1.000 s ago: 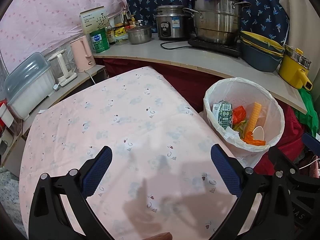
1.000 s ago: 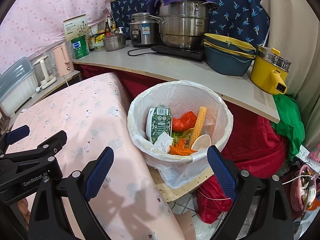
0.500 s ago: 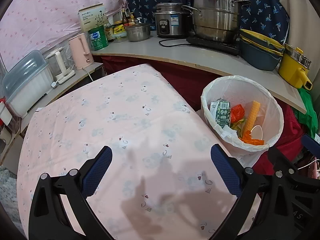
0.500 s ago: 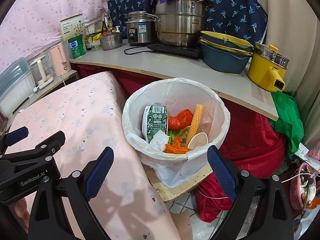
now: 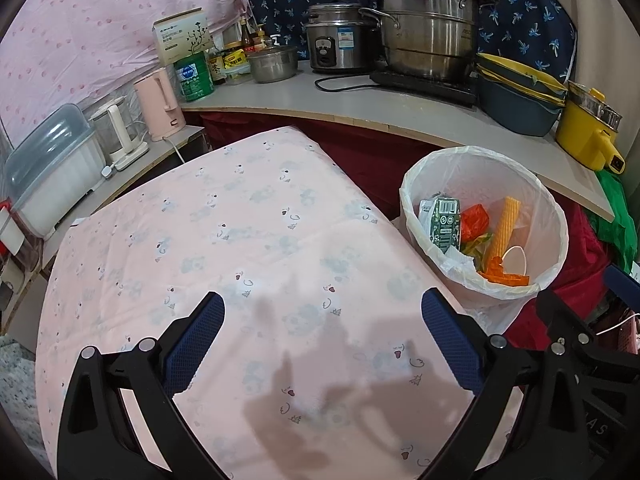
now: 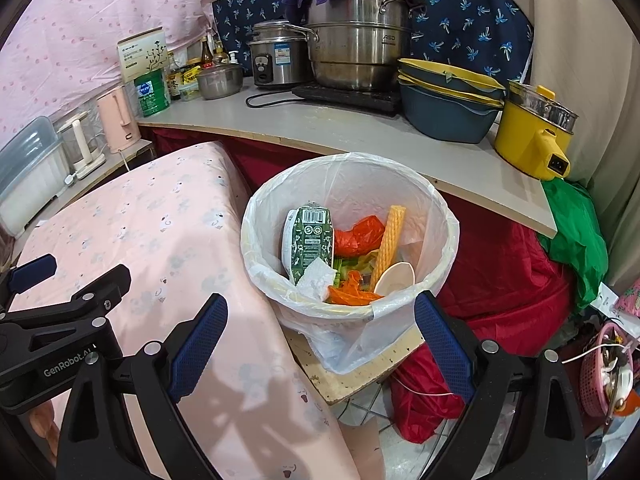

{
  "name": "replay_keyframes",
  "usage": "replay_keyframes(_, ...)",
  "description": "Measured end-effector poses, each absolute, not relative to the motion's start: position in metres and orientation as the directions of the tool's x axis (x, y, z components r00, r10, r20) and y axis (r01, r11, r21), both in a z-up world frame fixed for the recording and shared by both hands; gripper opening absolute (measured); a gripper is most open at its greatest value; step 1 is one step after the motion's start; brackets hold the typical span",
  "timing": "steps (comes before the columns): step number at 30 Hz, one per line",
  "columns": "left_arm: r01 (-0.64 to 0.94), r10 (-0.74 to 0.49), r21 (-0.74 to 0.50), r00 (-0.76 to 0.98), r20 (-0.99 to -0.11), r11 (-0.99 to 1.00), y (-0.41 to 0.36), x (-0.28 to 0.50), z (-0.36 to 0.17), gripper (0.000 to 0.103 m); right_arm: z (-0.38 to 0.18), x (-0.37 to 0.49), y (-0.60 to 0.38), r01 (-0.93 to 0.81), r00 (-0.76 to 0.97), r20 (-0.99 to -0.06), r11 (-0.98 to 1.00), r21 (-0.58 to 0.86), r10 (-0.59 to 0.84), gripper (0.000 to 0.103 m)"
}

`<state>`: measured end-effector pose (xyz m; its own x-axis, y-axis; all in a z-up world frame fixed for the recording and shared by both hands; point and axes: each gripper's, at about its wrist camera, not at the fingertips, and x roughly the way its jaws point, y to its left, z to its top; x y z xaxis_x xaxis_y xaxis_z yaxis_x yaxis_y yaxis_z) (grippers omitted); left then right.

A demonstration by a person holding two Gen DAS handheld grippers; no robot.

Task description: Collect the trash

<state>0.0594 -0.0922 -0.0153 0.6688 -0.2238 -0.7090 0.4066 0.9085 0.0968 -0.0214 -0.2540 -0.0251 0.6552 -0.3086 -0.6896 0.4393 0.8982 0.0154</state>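
The left gripper has its jaws spread wide with nothing between them, above the pink patterned tablecloth. The right gripper is spread just as wide and empty, its blue pads framing the near rim of the trash bin, which stands on a low board just beside the cloth-covered table's edge.

The bin is lined with a white plastic bag folded over its rim. Inside it lie a green carton standing against the left wall, a crumpled white tissue at the carton's foot, a red wrapper, a yellow ridged stick leaning upright, a pale spoon-like piece, and orange scraps mixed with green bits.

Behind the bin a grey counter carries 1 large steel pot draped with a purple cloth, a rice cooker, stacked blue and yellow basins, and a yellow electric pot. A green tin and a pink kettle stand further left.
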Motion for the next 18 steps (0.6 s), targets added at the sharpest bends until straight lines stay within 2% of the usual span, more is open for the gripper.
replay_keyframes(18, 0.418, -0.242, 0.086, 0.667, -0.705, 0.904, -0.0932, 0.0595, -0.0141, 0.094, -0.0259, -0.0213, -0.2554, 0.439, 0.655, -0.690, 0.898, 0.017, -0.308, 0.091)
